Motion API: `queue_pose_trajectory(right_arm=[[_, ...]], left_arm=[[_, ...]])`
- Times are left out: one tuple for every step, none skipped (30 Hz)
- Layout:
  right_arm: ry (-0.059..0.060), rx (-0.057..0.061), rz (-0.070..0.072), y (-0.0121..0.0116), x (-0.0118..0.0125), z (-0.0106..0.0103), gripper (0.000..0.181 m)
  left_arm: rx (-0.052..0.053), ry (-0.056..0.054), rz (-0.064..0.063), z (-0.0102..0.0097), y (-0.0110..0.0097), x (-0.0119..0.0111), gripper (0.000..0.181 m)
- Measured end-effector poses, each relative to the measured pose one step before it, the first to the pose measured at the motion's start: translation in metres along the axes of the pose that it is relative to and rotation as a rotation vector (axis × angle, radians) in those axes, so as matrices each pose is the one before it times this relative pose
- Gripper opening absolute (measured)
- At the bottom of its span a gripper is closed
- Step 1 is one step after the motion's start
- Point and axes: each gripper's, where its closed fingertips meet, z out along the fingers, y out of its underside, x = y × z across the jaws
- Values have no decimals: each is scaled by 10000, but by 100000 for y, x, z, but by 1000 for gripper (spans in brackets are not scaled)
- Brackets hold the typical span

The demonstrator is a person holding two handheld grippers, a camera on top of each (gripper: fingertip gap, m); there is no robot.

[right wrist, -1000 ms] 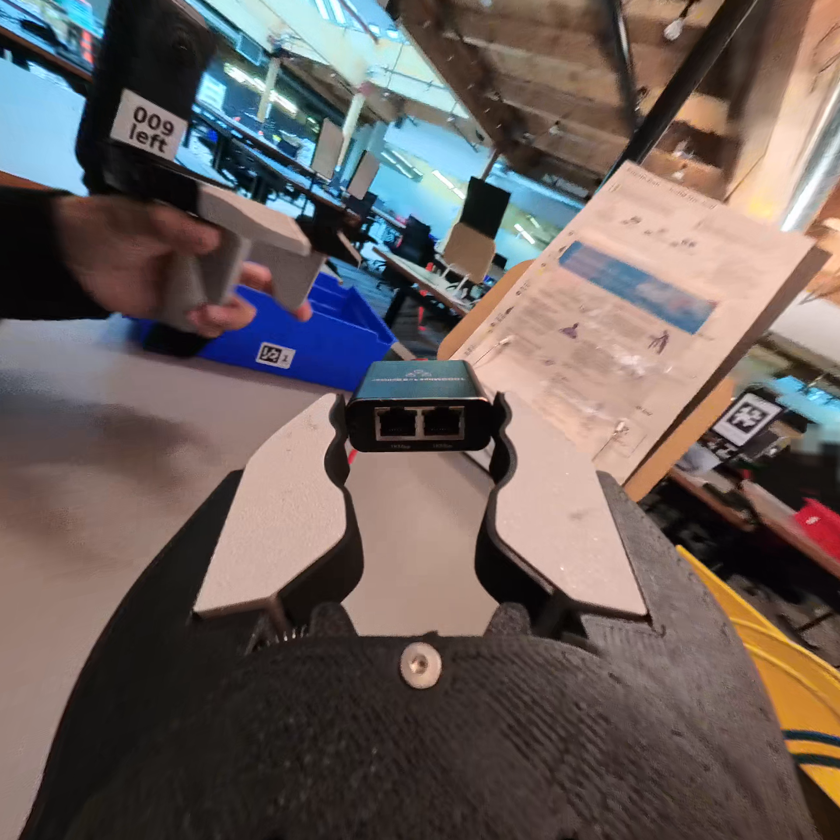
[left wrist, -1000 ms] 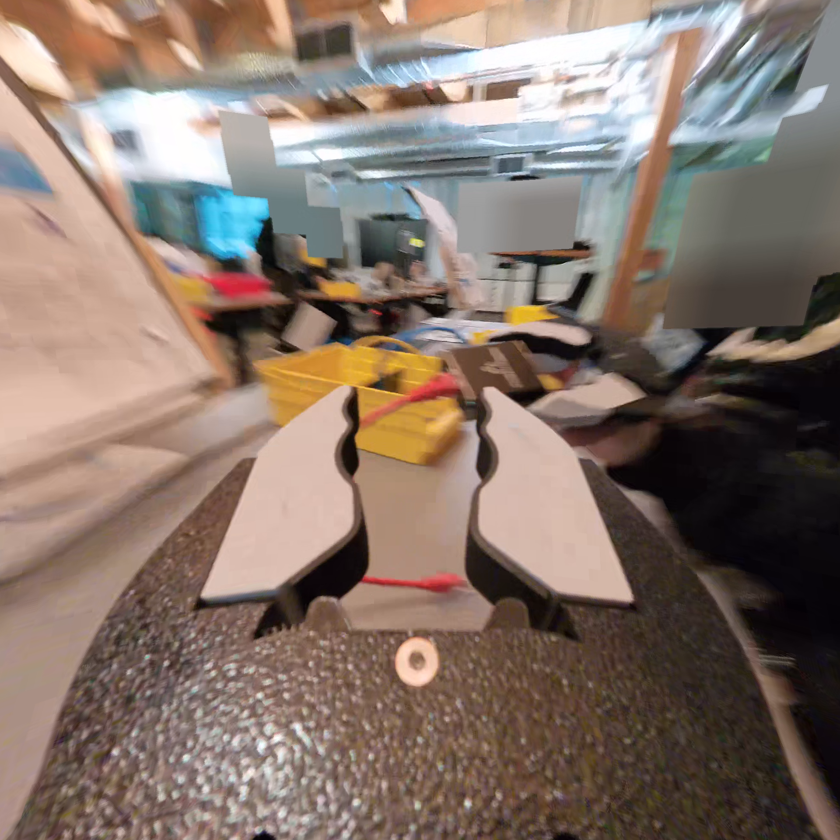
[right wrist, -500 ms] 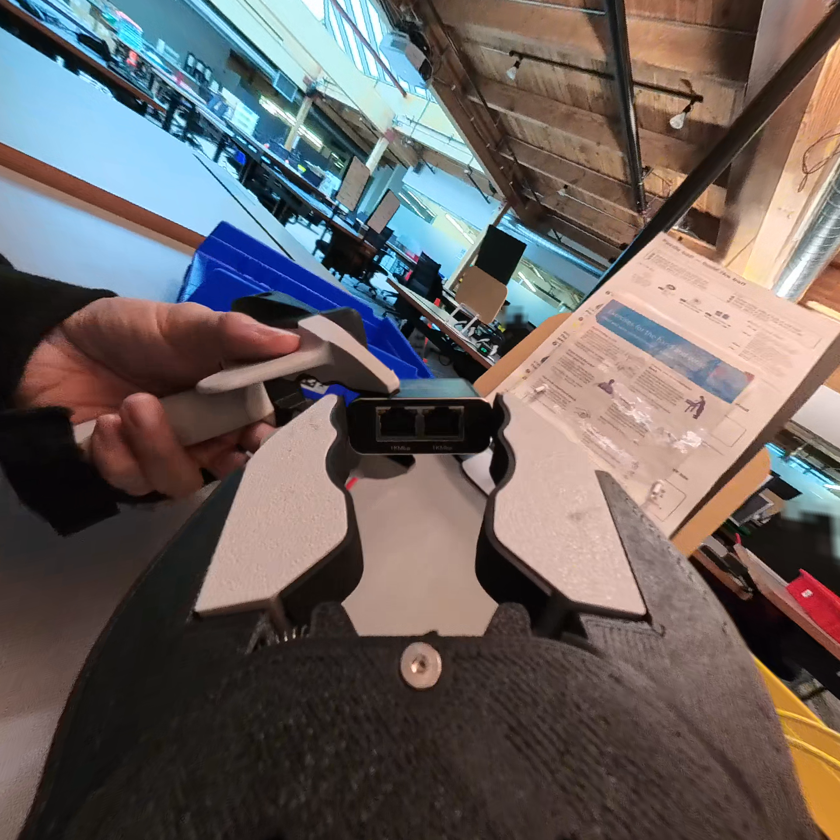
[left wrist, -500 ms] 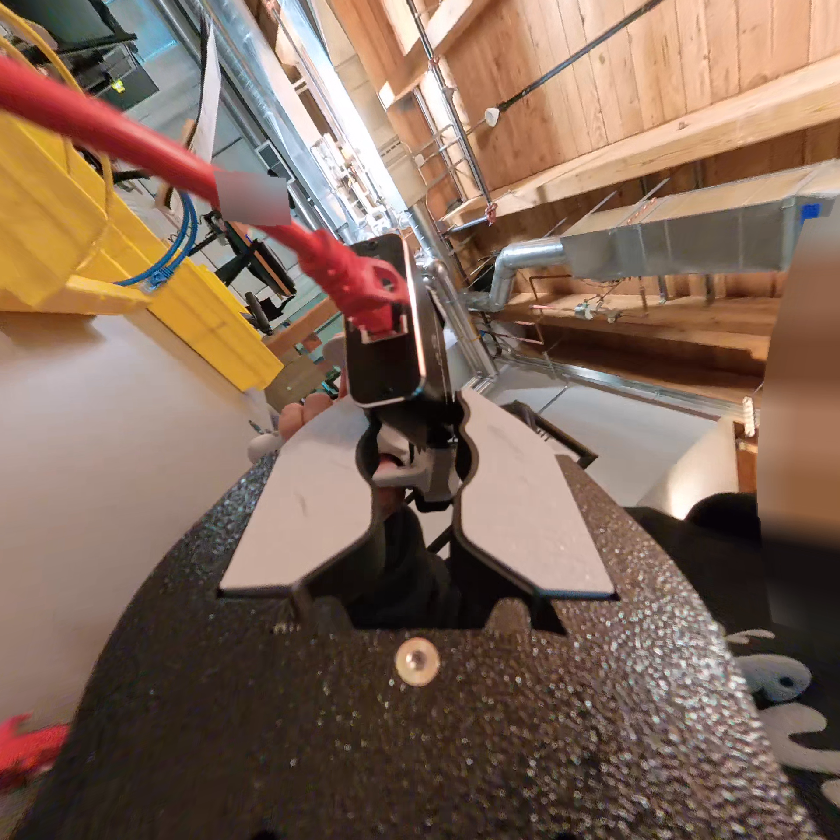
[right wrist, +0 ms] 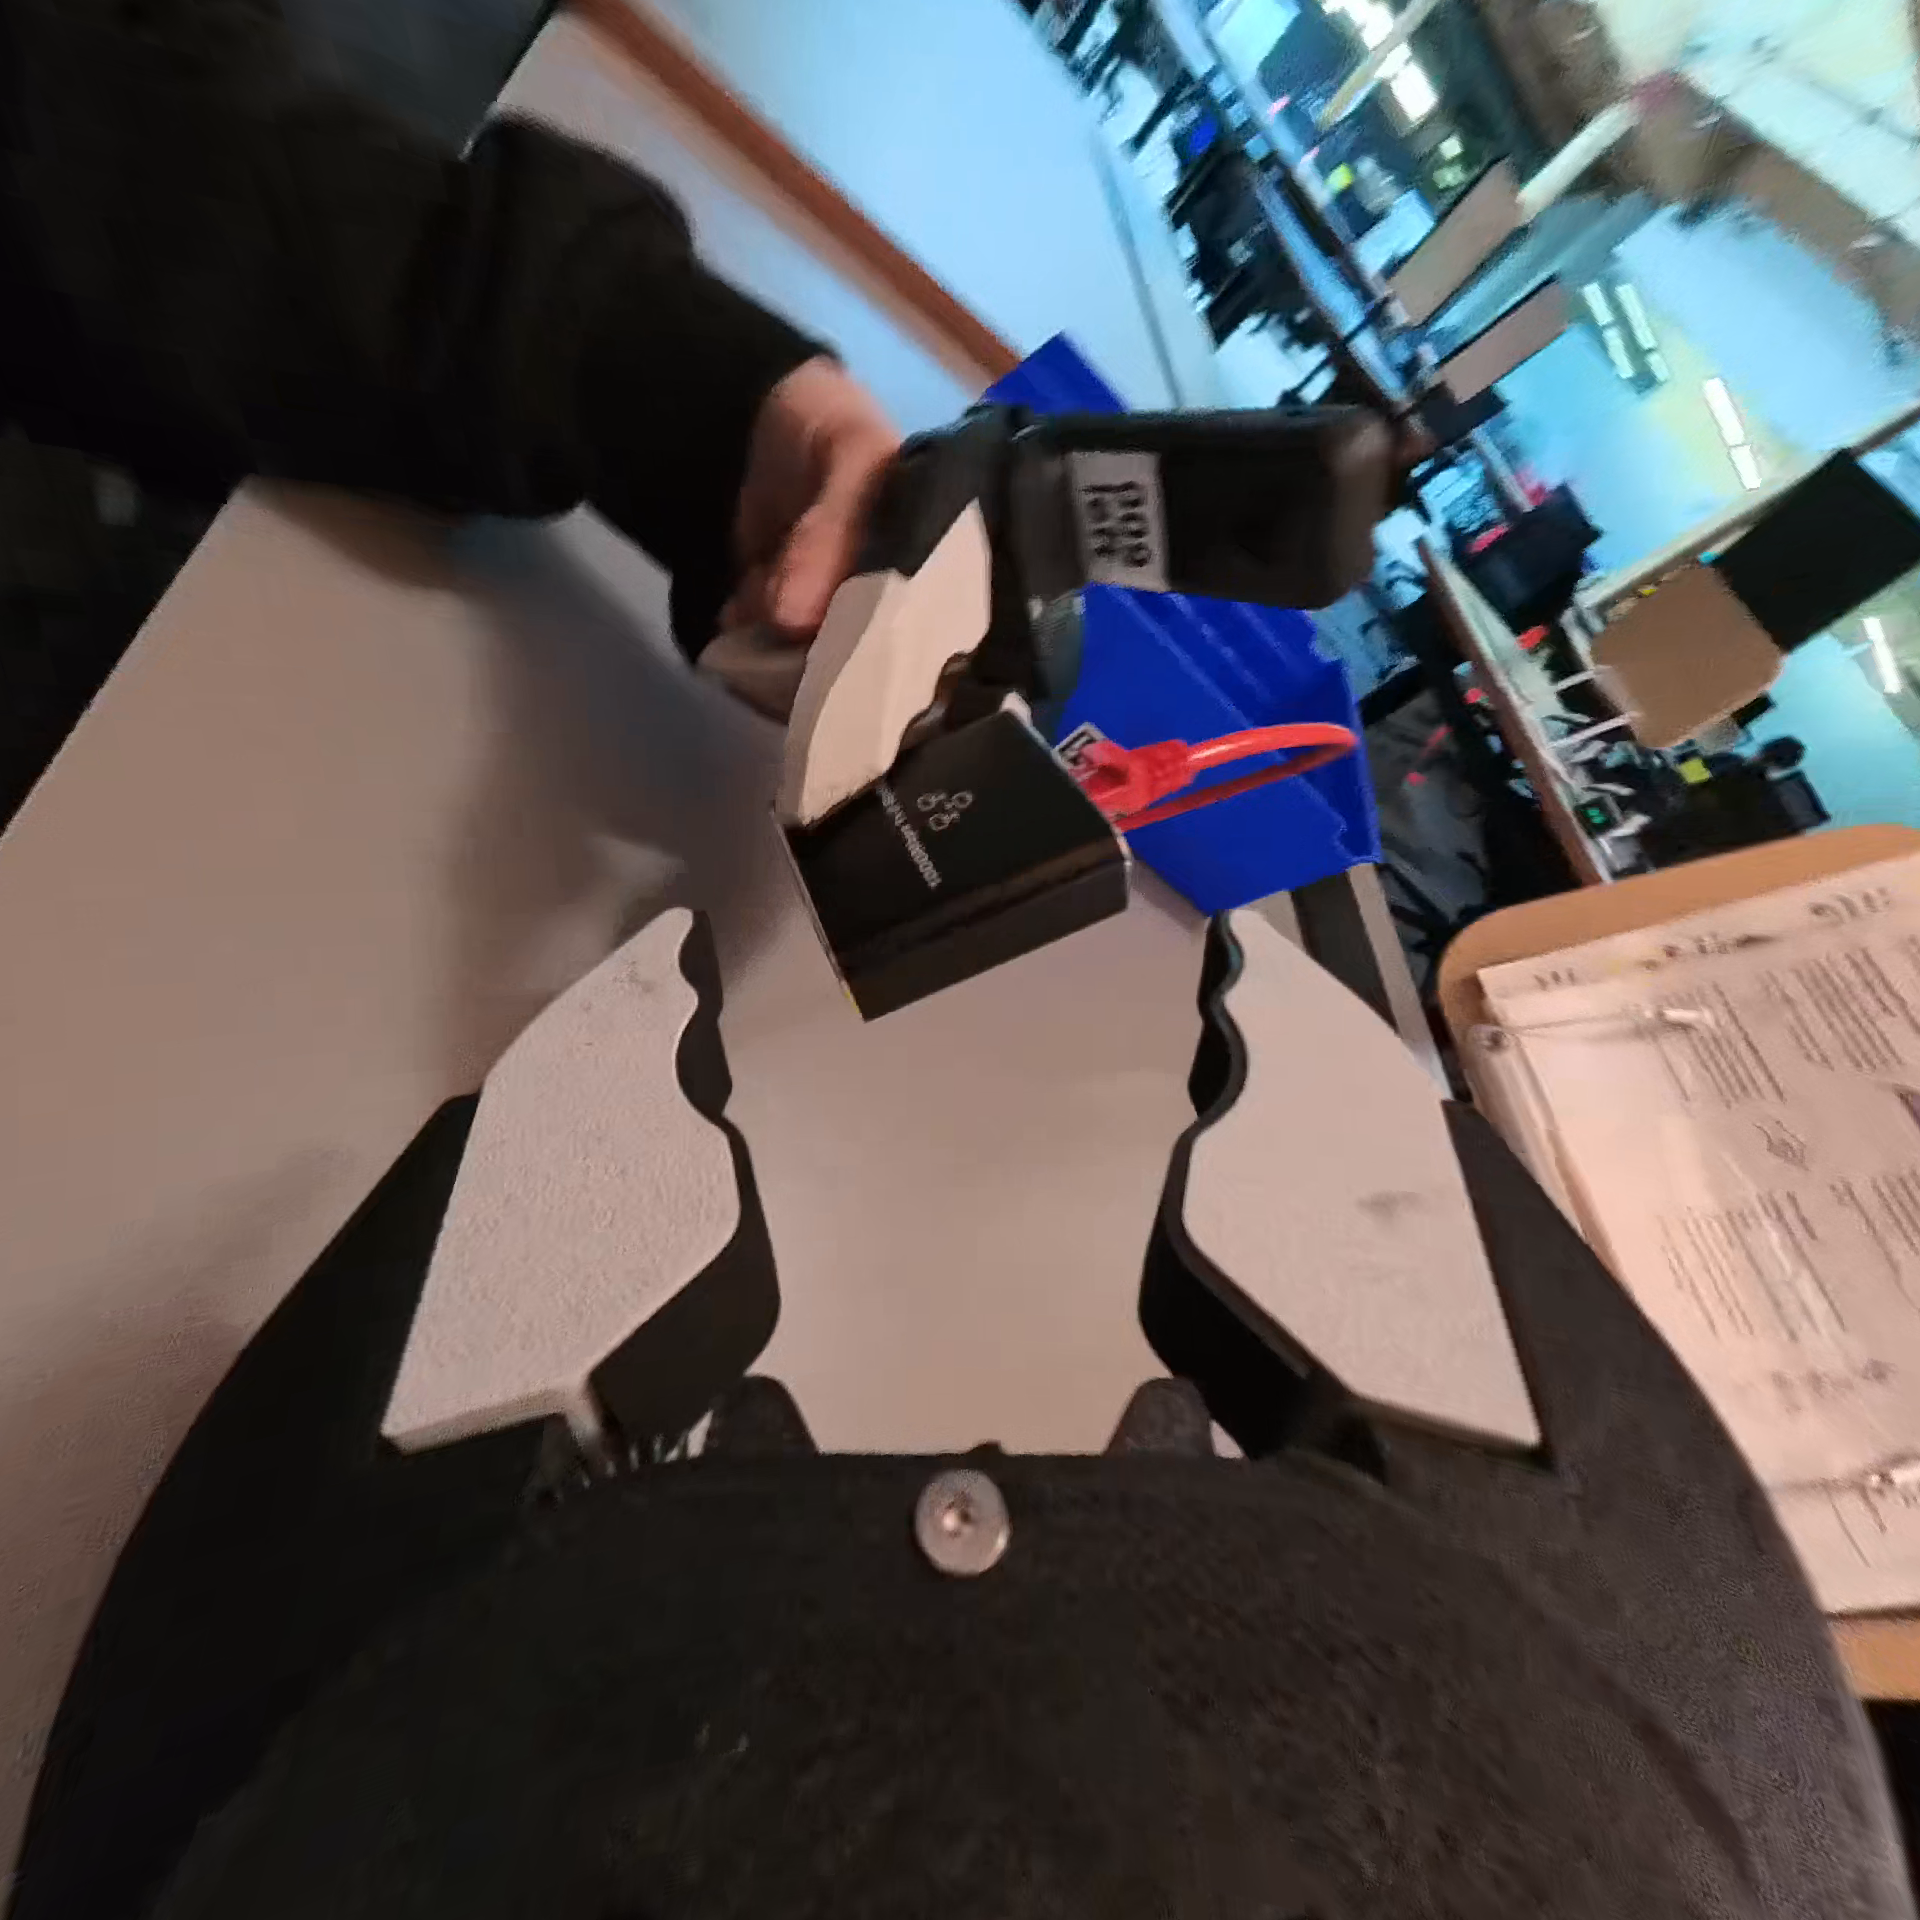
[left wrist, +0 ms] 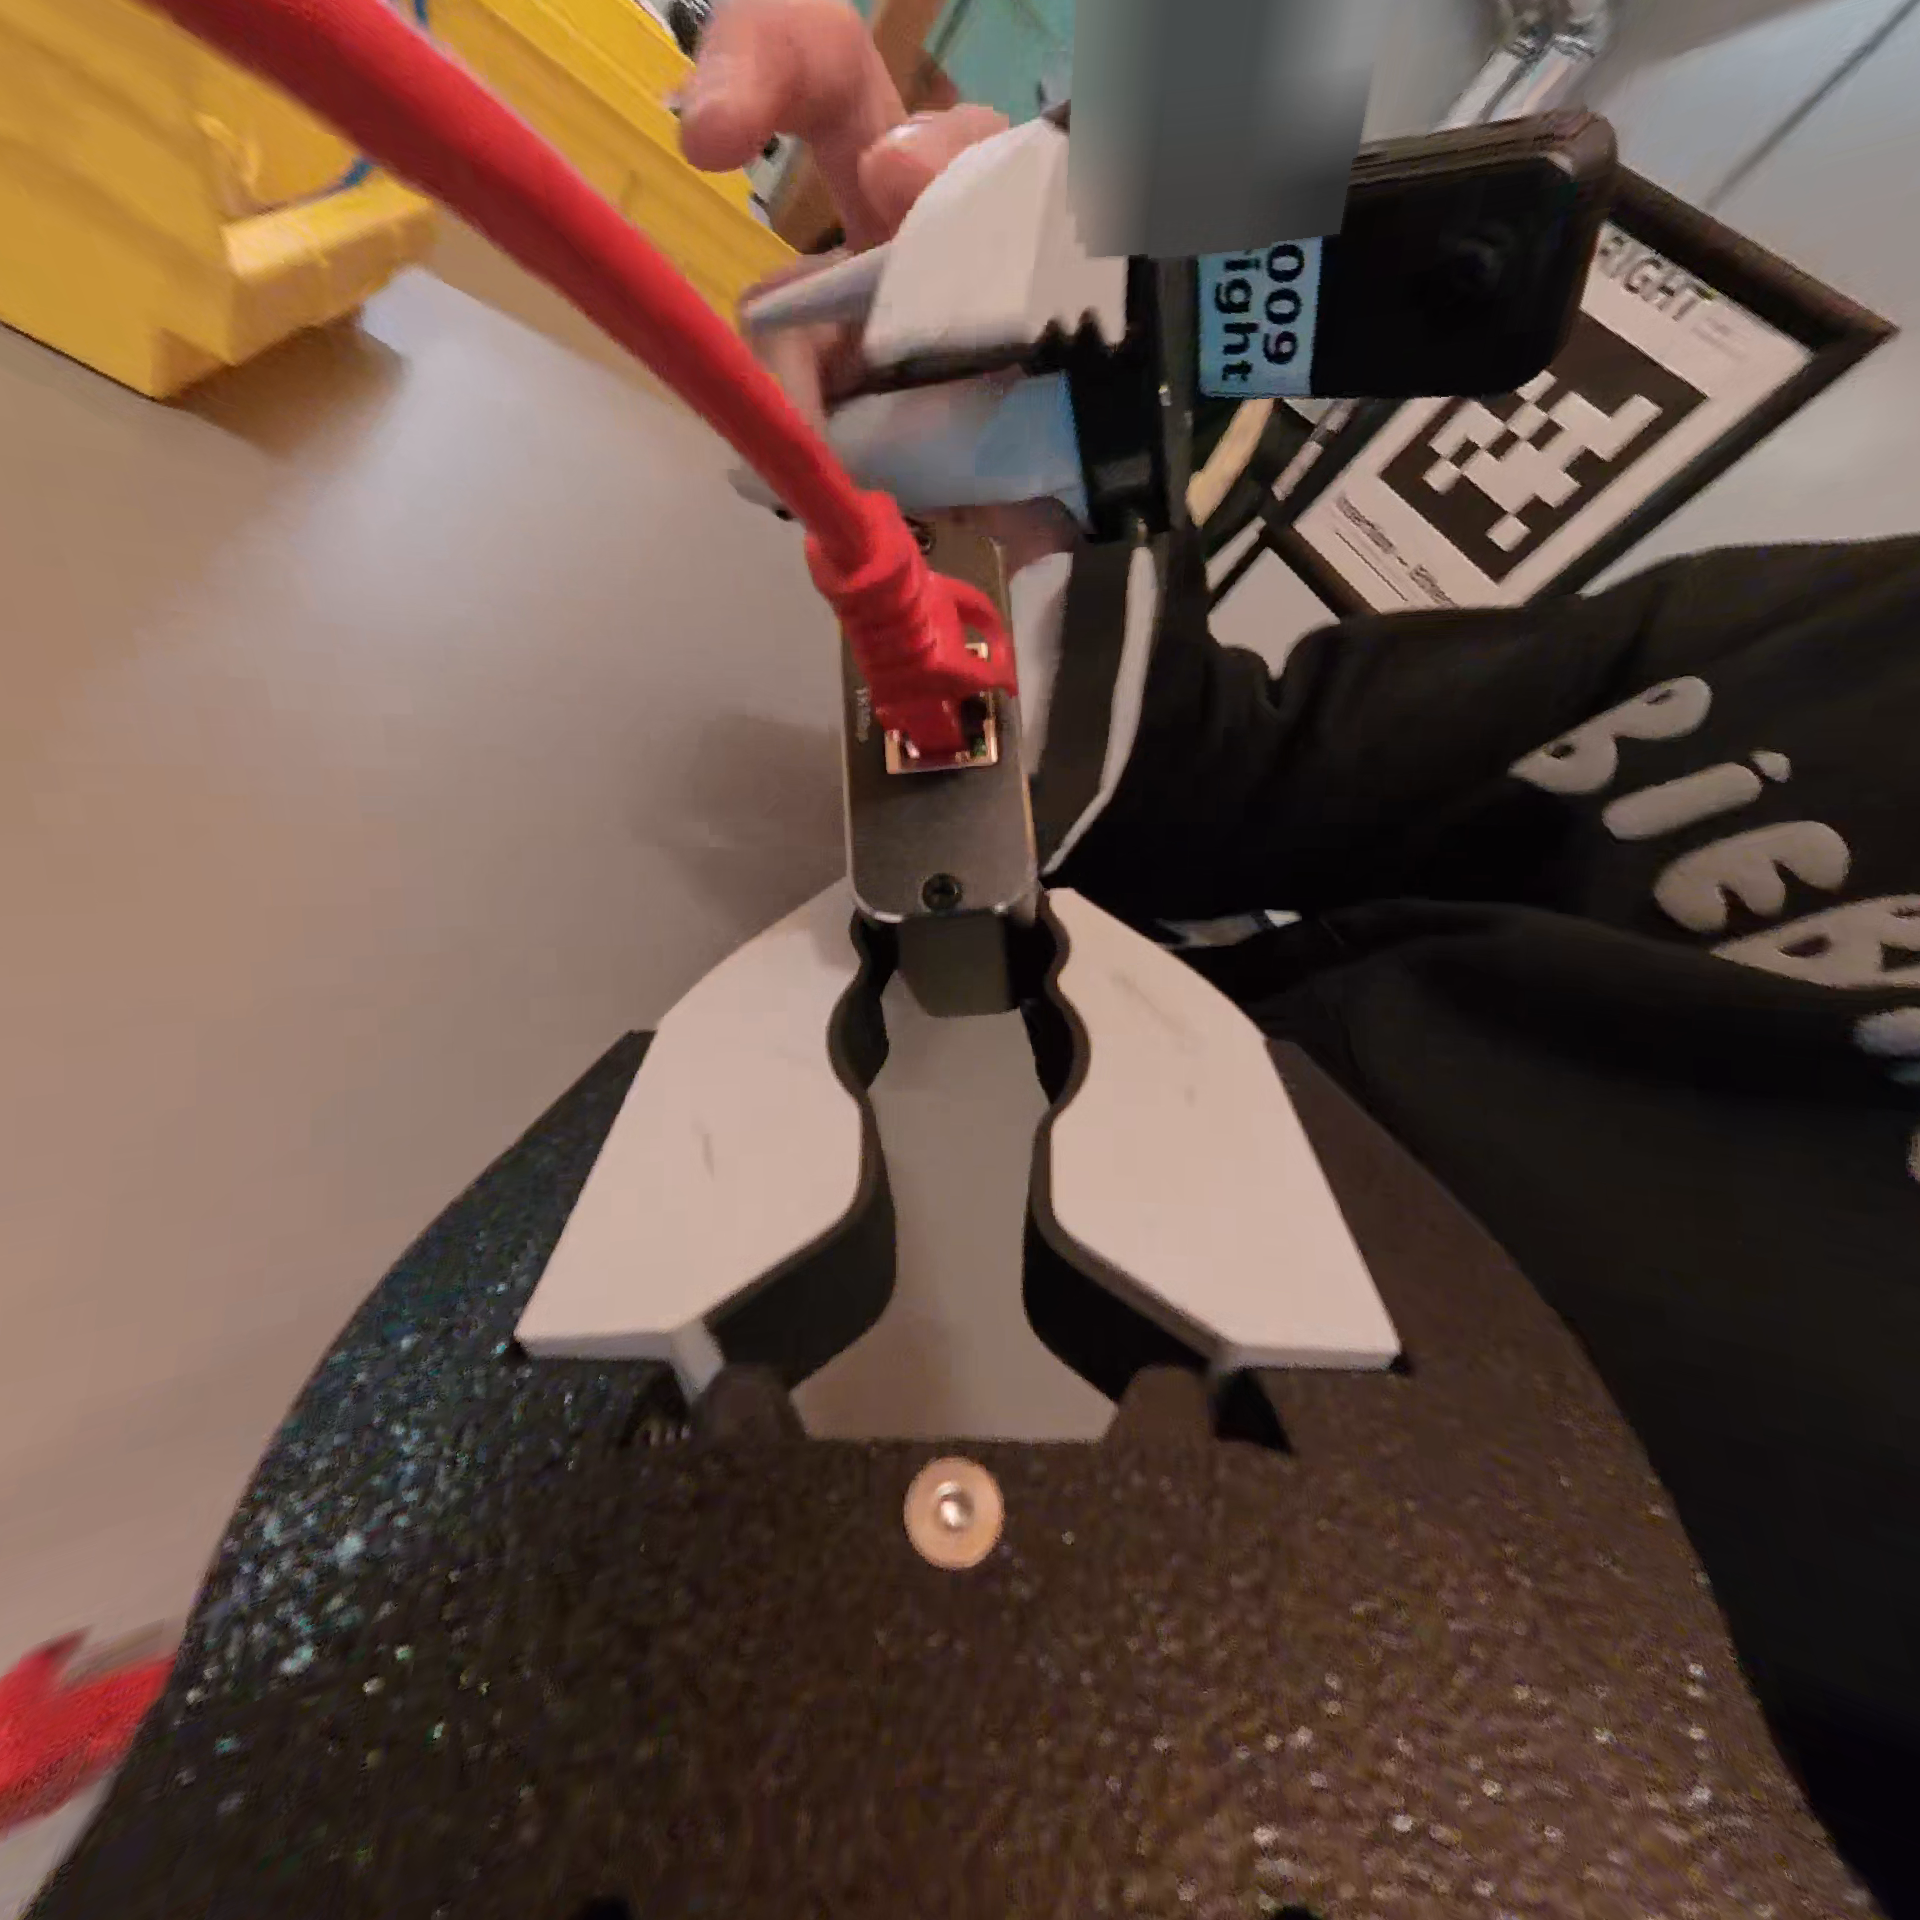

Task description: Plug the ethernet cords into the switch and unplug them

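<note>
1. Half a second ago the right gripper (right wrist: 961, 940) clamped the switch (left wrist: 940, 831) between its fingertips. Now its fingers stand wide apart with nothing between them, and the switch sits pinched in the left gripper (left wrist: 954, 925) instead.
2. The left gripper has swung in from beside the switch; its two pale fingers now close on the narrow end of the dark body, seen in the left wrist view.
3. The surface is a plain grey table (left wrist: 364, 727), bare where the grippers work. A yellow bin (left wrist: 156, 208) stands at its far side in the left wrist view.
4. In the right wrist view a blue bin (right wrist: 1226, 727) stands behind the switch, and a board with printed sheets (right wrist: 1714, 1195) leans at the right. Beyond lie rows of desks, blurred.
5. A person's dark sleeve (right wrist: 416, 312) reaches in from the upper left of the right wrist view, the hand (right wrist: 810, 499) holding the left gripper's handle.
6. The switch is a small dark metal box, held tilted above the table. One end face shows a screw and a port.
7. A red ethernet cord (left wrist: 582, 260) runs down from the upper left, and its red plug (left wrist: 914, 655) sits in that port.
8. In the right wrist view the switch hangs just beyond the open right fingertips, apart from them, with the red cord looping out behind it.
9. A second red piece (left wrist: 62, 1725) shows at the lower left edge of the left wrist view, too blurred to identify.
</note>
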Motion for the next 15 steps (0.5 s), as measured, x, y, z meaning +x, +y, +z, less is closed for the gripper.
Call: queue_pose_trajectory(right_arm=[[-242, -184, -289, 162, -476, 647, 88], [-230, -34, -209, 9, -465, 518, 85], [46, 2, -168, -15, -60, 418, 78], [185, -49, -210, 59, 101, 379, 71], [152, -123, -189, 189, 19, 324, 66], [123, -217, -145, 334, 54, 211, 66], [220, -369, 2, 475, 155, 192, 66], [439, -297, 66, 266, 292, 181, 66], [638, -279, 56, 191, 461, 139, 66], [699, -386, 32, 354, 576, 120, 66], [723, -438, -7, 449, 637, 79, 66], [766, -417, 19, 416, 757, 75, 65], [703, -523, 47, 533, 742, 121, 65], [689, -426, -122, 408, 707, 111, 65], [787, -485, -293, 385, 819, 85, 65]], left_arm=[[-213, 171, -58, -65, 338, 268, 25], [-198, 29, -16, -37, 325, 98, 25], [-174, -15, -7, -7, 286, 28, 25], [-101, -18, 9, 8, 139, 36, 25], [-67, -155, -3, -22, 69, -131, 25], [-54, -320, 13, -130, 41, -372, 25], [62, -252, 53, -250, -141, -292, 25], [201, -166, 118, -340, -340, -152, 25], [331, -278, 217, -363, -532, -251, 25], [384, -551, 295, -299, -662, -535, 25], [420, -820, 350, -213, -743, -866, 25], [460, -967, 315, -137, -819, -995, 27], [480, -985, 260, -52, -859, -894, 30], [457, -1043, 216, -36, -842, -871, 39], [337, -1088, 169, -14, -677, -842, 47]])
